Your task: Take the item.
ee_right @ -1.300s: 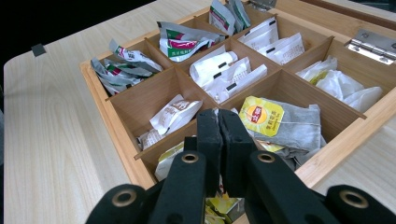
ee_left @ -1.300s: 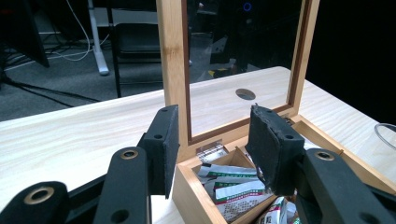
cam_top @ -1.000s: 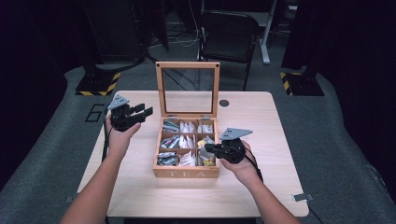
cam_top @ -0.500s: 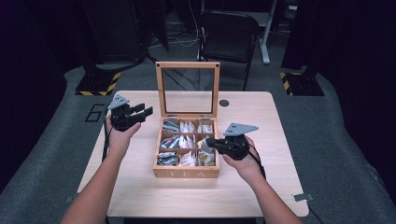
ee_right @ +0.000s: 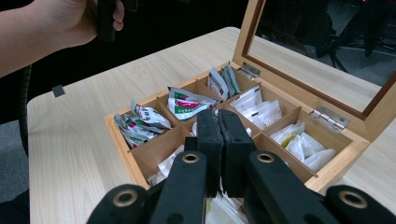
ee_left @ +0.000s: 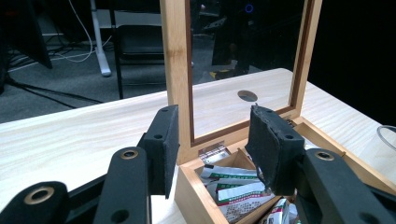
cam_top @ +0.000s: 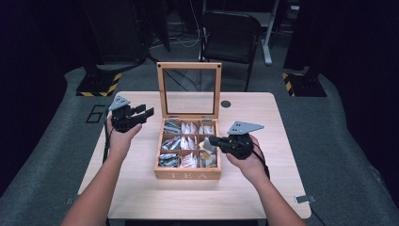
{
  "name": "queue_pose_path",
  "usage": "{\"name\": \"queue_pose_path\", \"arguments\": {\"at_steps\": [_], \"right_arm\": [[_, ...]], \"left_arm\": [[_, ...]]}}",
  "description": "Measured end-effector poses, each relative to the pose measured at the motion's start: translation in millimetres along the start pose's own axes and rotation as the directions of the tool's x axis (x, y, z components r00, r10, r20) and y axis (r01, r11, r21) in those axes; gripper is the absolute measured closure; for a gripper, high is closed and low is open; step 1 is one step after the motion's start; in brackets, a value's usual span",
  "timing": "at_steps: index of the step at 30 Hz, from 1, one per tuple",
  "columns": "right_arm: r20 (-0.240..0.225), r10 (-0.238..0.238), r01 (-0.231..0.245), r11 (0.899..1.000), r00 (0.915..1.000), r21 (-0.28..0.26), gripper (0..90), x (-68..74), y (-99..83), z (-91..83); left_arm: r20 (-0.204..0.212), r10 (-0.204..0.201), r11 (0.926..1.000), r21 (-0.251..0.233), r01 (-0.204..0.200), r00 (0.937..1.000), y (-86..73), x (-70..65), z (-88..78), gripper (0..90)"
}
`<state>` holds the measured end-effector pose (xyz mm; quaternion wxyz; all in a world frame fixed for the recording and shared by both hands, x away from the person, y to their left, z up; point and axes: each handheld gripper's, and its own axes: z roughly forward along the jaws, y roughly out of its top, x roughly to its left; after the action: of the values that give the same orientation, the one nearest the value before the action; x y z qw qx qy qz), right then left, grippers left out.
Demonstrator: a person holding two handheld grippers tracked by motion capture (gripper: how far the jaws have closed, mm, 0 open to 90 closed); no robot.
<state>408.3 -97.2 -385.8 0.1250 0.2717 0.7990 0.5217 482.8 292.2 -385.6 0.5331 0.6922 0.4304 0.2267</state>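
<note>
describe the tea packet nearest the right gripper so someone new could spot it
Start at the wooden tea box in the middle of the table, lid upright. Go to its right-hand column and the compartment nearest the person, by the shut right gripper. The packet there carries a yellow patch, while those beside it look plain white.

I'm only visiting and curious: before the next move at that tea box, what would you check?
1. Tea box lid standing upright, compartments reachable: ok.
2. Tea bags in the compartments: ok.
3. Right gripper above the box, jaws shut: ok.
4. A bag pinched between its jaws: cannot tell.
5. Left gripper open, empty, left of the box: ok.
</note>
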Motion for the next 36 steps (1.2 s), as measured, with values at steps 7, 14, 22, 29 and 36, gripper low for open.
{"name": "queue_pose_path", "arguments": {"at_steps": [7,14,22,29,36], "right_arm": [[0.012,0.013,-0.013,1.000,0.9998,-0.005,88.4,-7.0,1.8,-6.2],[0.049,0.040,-0.038,0.999,0.9980,-0.030,88.3,-17.5,2.6,-17.0],[0.109,0.048,-0.042,0.997,0.9929,-0.062,88.4,-30.5,4.8,-34.7],[0.166,0.073,-0.057,0.993,0.9834,-0.100,88.4,-44.7,5.1,-53.8],[0.217,0.084,-0.060,0.991,0.9726,-0.116,88.4,-54.5,2.7,-66.0]], "left_arm": [[-0.002,-0.001,1.0000,-0.002,0.001,1.0000,0.0,-0.2,-0.2,53.6],[-0.004,-0.005,1.0000,-0.005,0.005,1.0000,0.2,0.2,-0.6,53.6],[-0.004,-0.003,1.0000,-0.007,0.003,1.0000,0.5,0.7,-0.7,53.6],[-0.006,-0.002,1.0000,-0.007,0.002,1.0000,0.4,0.8,-0.6,53.6],[-0.006,-0.003,1.0000,-0.007,0.003,1.0000,0.3,0.0,-0.3,53.6]]}}
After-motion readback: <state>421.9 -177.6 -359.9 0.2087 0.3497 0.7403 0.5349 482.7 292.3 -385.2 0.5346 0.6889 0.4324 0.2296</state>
